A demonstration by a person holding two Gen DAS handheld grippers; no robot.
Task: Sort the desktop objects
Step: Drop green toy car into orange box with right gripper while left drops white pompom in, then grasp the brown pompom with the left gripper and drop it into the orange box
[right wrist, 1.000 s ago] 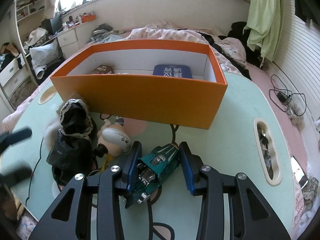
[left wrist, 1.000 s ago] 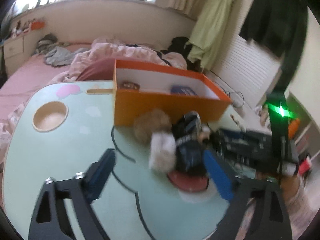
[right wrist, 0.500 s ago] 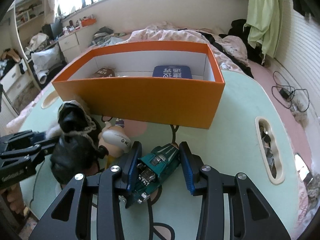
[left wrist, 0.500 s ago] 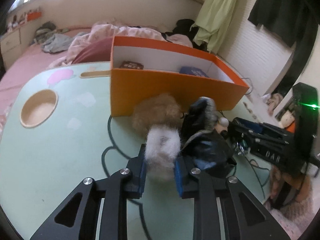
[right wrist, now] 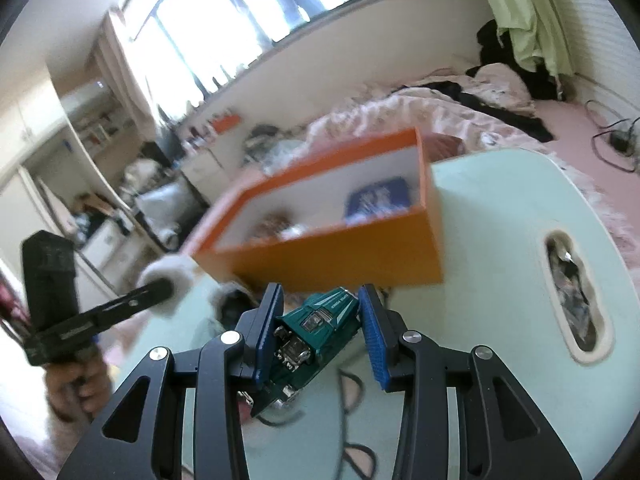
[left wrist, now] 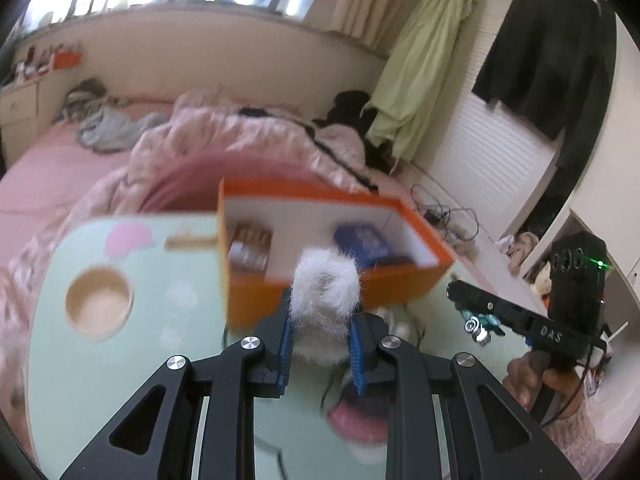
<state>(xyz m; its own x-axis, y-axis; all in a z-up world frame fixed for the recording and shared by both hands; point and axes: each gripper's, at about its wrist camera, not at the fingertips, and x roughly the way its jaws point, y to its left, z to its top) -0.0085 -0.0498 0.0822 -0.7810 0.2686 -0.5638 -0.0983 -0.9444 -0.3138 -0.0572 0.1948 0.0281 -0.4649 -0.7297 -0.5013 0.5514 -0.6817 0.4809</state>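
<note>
Orange box (left wrist: 320,292) with white inside, white fluffy puff (left wrist: 325,300), teal-green toy car (right wrist: 316,324), blue pads (right wrist: 374,344), mint table (right wrist: 500,240), pink bedding (left wrist: 48,176) at left.

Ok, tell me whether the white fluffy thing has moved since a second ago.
Yes. The white fluffy thing, clamped in the left gripper, has come up off the table and now sits in front of the orange box.

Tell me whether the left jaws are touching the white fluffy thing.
Touching. The left wrist view shows the left gripper clamped on the white fluff, both pads pressing its sides.
</note>
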